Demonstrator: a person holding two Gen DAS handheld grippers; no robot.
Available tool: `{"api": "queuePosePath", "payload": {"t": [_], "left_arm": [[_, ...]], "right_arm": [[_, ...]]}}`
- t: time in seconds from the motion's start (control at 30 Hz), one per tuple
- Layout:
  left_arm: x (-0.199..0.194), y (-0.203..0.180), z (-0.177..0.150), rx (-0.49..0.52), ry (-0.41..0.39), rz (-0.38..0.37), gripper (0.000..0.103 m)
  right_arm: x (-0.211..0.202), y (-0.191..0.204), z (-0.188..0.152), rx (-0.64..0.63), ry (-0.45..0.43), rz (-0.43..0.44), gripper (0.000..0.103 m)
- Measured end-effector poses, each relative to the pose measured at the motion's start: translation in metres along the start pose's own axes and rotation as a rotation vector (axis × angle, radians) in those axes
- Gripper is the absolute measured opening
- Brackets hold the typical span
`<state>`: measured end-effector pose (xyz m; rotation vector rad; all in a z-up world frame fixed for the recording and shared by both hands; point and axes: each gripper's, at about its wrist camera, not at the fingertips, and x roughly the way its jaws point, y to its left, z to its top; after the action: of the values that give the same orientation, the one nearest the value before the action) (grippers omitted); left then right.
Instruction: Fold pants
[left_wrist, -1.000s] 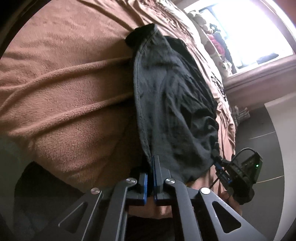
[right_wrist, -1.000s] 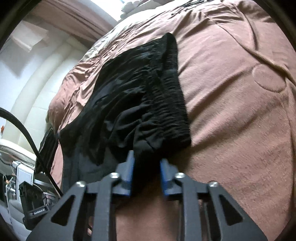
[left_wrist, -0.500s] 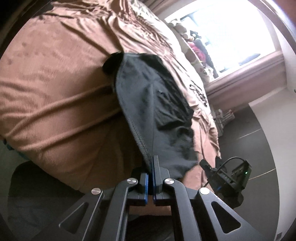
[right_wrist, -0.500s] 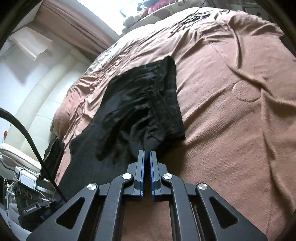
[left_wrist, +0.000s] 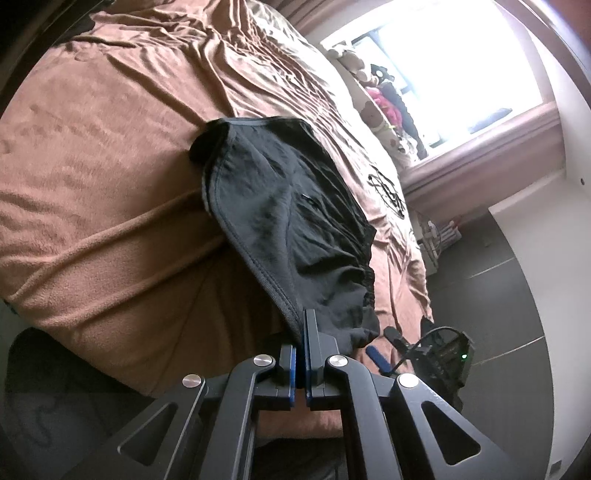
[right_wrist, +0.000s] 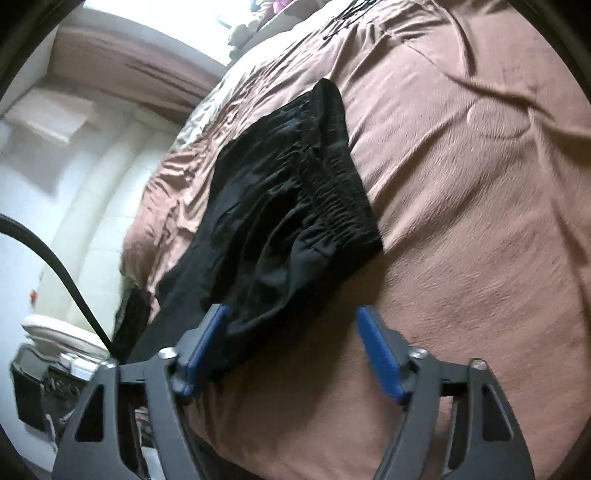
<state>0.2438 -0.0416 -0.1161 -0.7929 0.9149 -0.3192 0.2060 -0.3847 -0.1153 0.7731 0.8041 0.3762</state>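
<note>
We see the black pants (left_wrist: 291, 225) lying on the brown blanket (left_wrist: 110, 206) of the bed, stretched from the near edge at 6 o'clock up toward 11 o'clock in the left wrist view. Our left claw (left_wrist: 300, 325) is clamped tight on a hemmed edge of the pants at the near end, its blue pads pressed together with the fabric pinched between them, and the cloth rises off the blanket toward the claw.

In the right wrist view the pants (right_wrist: 291, 206) run from the claw at 6 o'clock up to 12 o'clock, with the gathered elastic waistband (right_wrist: 343, 192) along their right side. Our right claw (right_wrist: 291, 325) has just been opening: its jaws stand wide apart, and the near corner of the pants lies between them, touching the left pad, while the right pad hangs clear over bare blanket (right_wrist: 480, 240). The picture is blurred there.

At 1 o'clock in the left wrist view a bright window (left_wrist: 443, 74) shows beyond the bed, and the dark floor (left_wrist: 517, 295) lies at 3 o'clock.
</note>
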Motion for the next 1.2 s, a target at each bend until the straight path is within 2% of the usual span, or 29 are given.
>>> {"api": "queuePosePath", "payload": {"t": [0.1, 0.2, 0.27, 0.3, 0.33, 0.37, 0.43, 0.53, 0.83, 1.2], "left_arm": [[0.0, 0.005, 0.0, -0.014, 0.0, -0.001, 0.003], [-0.001, 0.008, 0.002, -0.023, -0.001, 0.004, 0.003], [-0.001, 0.01, 0.003, -0.03, -0.001, 0.005, 0.003], [-0.001, 0.01, 0.004, -0.033, 0.0, 0.006, 0.003], [-0.001, 0.01, 0.005, -0.033, 0.0, 0.005, 0.003], [-0.001, 0.01, 0.006, -0.033, 0.001, 0.002, 0.003], [-0.001, 0.006, 0.01, -0.025, -0.001, -0.003, 0.003], [-0.001, 0.0, 0.019, -0.013, -0.014, -0.005, 0.003], [0.002, -0.018, 0.065, 0.01, -0.042, -0.052, 0.003], [0.012, -0.042, 0.136, 0.054, -0.069, -0.099, 0.003]], "right_arm": [[0.019, -0.003, 0.005, 0.029, 0.036, -0.001, 0.072], [0.028, -0.006, 0.013, 0.042, 0.009, -0.008, 0.072], [0.032, -0.009, 0.018, 0.063, -0.007, -0.011, 0.067], [0.034, -0.011, 0.021, 0.071, -0.012, -0.024, 0.048], [0.037, -0.011, 0.024, 0.069, -0.007, -0.045, 0.018], [0.04, -0.013, 0.028, 0.068, 0.015, -0.047, 0.011], [0.038, -0.013, 0.029, 0.079, 0.01, -0.033, 0.007], [0.031, -0.003, 0.028, 0.032, -0.016, -0.036, 0.006], [0.014, 0.014, 0.037, 0.008, -0.07, 0.01, 0.006], [0.023, 0.048, 0.066, -0.015, -0.108, 0.021, 0.006]]}}
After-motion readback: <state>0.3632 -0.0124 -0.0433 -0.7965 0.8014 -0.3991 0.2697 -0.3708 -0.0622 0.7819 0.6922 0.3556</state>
